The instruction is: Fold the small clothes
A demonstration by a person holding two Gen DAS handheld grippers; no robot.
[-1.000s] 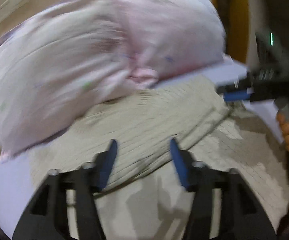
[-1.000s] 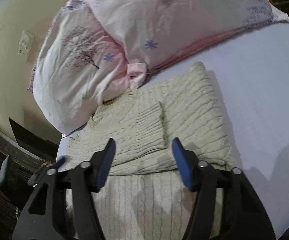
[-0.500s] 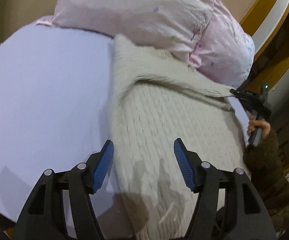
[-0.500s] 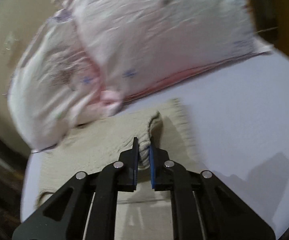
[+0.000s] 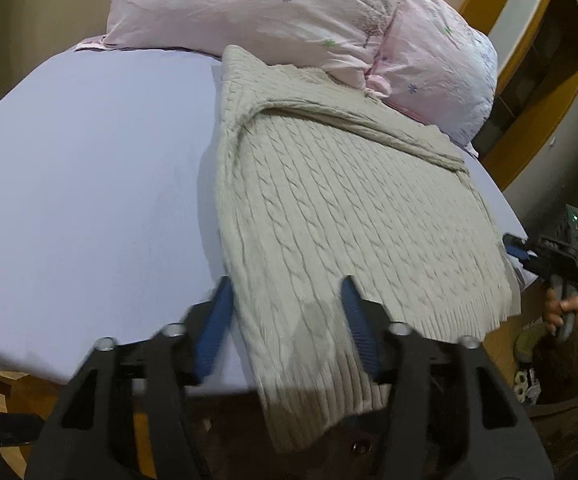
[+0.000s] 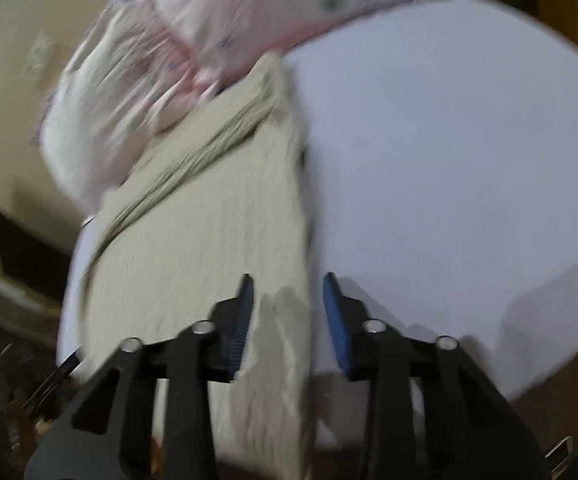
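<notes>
Both grippers stand with their blue-padded fingers spread apart and nothing between them. Seen from its own camera, the left gripper (image 5: 287, 312) is wide open above the near hem of the beige cable-knit sweater (image 5: 341, 208); its left finger (image 5: 215, 322) sits over the lavender bed sheet (image 5: 89, 184) just beside the sweater's left edge, and its right finger (image 5: 359, 330) is over the knit. Whether the pads touch the cloth cannot be told.

In the left wrist view the right gripper (image 5: 517, 246) shows at the far right, just beside the sweater's right edge, with the person's right hand (image 5: 563, 308) around its handle. In the right wrist view, which is blurred, the right gripper (image 6: 287, 312) is open somewhat less widely, straddling one long side edge of the sweater (image 6: 209, 240): one finger (image 6: 239, 320) is over the knit, the other (image 6: 335, 320) over the sheet (image 6: 449, 160).

The sweater lies spread on the bed, folded into a long panel, with a sleeve laid diagonally across its far part. Its far end touches the two pink flower-print pillows (image 5: 289, 16) at the head of the bed, and its ribbed near hem hangs over the near edge of the mattress. A yellow wooden frame (image 5: 545, 80) stands at the far right, behind the pillows.
</notes>
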